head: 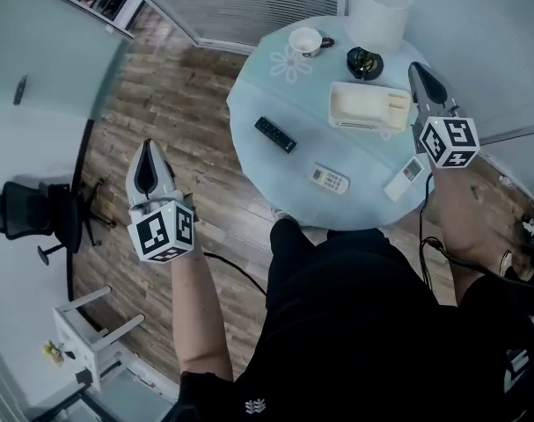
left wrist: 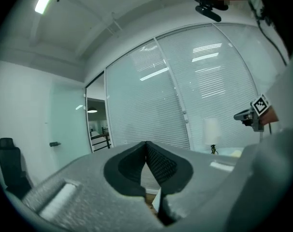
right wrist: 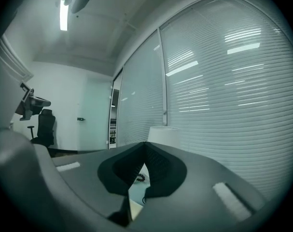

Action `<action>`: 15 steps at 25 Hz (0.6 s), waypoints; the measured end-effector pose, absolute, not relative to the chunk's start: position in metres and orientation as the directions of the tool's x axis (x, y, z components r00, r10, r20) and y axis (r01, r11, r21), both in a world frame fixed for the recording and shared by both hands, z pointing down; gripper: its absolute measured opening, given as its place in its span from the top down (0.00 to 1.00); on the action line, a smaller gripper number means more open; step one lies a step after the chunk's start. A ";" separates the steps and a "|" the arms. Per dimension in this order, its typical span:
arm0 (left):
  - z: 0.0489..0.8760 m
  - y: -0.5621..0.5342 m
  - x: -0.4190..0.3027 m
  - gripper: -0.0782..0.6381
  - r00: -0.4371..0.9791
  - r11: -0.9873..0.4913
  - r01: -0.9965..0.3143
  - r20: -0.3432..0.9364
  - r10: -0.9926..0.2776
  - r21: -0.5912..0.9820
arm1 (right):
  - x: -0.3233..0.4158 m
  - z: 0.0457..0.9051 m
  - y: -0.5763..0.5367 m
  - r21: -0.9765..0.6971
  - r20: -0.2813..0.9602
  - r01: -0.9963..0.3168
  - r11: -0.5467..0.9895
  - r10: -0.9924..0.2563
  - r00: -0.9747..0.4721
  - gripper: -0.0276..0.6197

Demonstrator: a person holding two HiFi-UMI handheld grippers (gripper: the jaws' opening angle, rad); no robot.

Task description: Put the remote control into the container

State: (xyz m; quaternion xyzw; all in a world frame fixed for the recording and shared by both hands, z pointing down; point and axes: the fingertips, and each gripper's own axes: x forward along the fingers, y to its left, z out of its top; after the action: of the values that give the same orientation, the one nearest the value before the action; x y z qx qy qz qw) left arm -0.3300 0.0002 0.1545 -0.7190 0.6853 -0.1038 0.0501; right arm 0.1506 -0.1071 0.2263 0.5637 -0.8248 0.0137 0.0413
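Nothing gripped yet, and the reach favours my right.
My left claw (head: pixel 149 152) hangs closed and empty over the wooden floor (head: pixel 187 95), well left of the round worktop (head: pixel 249 95). On it lie 3 candidates: a black remote (head: pixel 274 134) slanting down to the right, a white remote (head: pixel 330 179), and a slim white remote (head: pixel 405 179) at the right rim, below the cream container (head: pixel 369 106). My right claw (head: pixel 422 73), also closed and empty, hovers just beside that container.

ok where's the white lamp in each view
Head view: lamp at the top, on the table's far edge.
Left gripper view: small, right of centre, before the blinds.
Right gripper view: centre, just above the shut fingers.
Shared landmark: the blinds behind it.
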 end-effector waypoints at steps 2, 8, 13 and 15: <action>0.157 -0.029 -0.318 0.89 0.111 -0.127 -0.970 0.087 -0.990 -0.206 | 0.162 0.224 -0.106 0.023 0.090 -0.949 0.313 -0.946 -0.310 0.96; 0.162 -0.121 -0.272 0.89 0.341 -0.351 -0.915 0.083 -0.936 -0.199 | 0.200 0.217 -0.091 0.021 0.090 -0.994 0.104 -0.991 -0.102 0.95; 0.168 -0.179 -0.230 0.89 0.519 -0.525 -0.831 0.083 -0.851 -0.185 | 0.229 0.212 -0.057 0.037 0.093 -0.995 -0.091 -0.991 0.094 0.96; 0.171 -0.197 -0.214 0.89 0.580 -0.584 -0.793 0.079 -0.811 -0.172 | 0.234 0.209 -0.041 0.042 0.090 -0.986 -0.162 -0.982 0.165 0.96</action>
State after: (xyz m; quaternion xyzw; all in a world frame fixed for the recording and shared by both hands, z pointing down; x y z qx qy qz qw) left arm -0.2142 -0.1966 0.1706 -0.8868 0.4523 -0.0744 0.0588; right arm 0.2335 -0.0406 0.2085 0.7620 -0.6457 0.0208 0.0454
